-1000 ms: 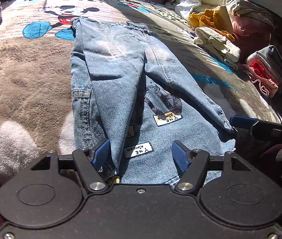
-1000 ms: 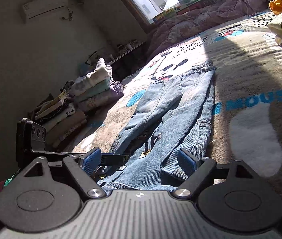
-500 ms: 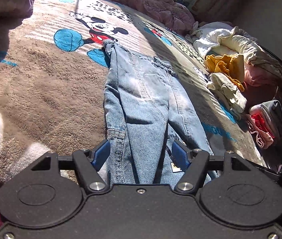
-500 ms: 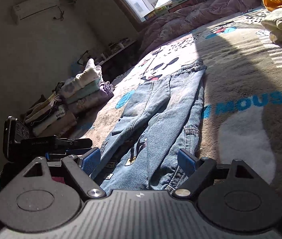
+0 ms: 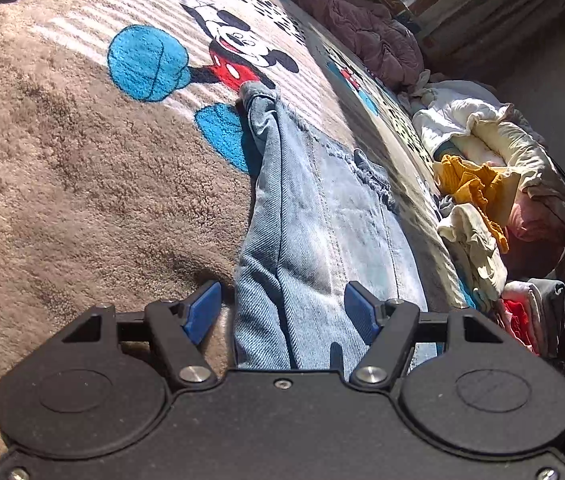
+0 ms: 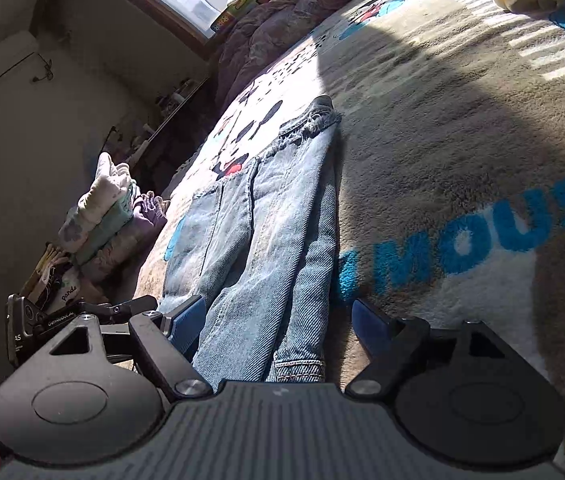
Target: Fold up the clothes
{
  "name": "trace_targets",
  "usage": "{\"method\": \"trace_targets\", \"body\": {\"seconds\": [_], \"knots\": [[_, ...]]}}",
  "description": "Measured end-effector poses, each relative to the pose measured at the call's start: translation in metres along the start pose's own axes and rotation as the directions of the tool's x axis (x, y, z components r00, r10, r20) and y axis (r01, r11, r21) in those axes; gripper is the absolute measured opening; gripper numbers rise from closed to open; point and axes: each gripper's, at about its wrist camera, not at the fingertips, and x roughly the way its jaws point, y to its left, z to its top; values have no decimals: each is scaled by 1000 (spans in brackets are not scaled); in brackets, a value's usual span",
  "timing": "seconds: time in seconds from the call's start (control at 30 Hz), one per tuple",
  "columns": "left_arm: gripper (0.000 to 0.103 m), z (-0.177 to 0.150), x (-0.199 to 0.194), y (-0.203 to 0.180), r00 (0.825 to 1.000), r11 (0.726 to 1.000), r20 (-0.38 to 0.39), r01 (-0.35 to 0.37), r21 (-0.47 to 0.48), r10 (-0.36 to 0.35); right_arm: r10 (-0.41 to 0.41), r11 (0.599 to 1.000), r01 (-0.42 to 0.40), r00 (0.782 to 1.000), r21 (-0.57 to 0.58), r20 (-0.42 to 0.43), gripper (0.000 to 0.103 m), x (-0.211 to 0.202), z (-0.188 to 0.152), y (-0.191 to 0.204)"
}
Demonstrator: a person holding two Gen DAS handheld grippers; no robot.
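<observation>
I've got both sets of fingers spread wide and holding nothing, left gripper [image 5: 281,306] and right gripper [image 6: 281,322] each straddling the jeans [image 5: 314,240] between them on the blanket [image 5: 62,184].

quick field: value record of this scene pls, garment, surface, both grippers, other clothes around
garment: blue jeans, lying flat, legs side by side, hems at the far end
surface: brown Mickey Mouse blanket
left gripper: open, jaws straddling the near end of the jeans
right gripper: open, jaws on either side of the near end of the jeans
folded stack: at the blanket's edge near the wall
unfolded pile: white, yellow and pink clothes at the other edge
fold: not yet made crosswise
</observation>
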Motion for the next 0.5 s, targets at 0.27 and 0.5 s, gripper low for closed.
{"method": "trace_targets", "body": {"seconds": [0.27, 0.5], "knots": [[66, 41, 39, 3, 999, 999, -15, 42, 24, -41, 31, 999, -32, 999, -39, -21, 71, 53, 55, -11], [51, 72, 70, 9, 996, 994, -32, 87, 66, -85, 74, 997, -75, 995, -22, -61, 57, 85, 90, -26]]}}
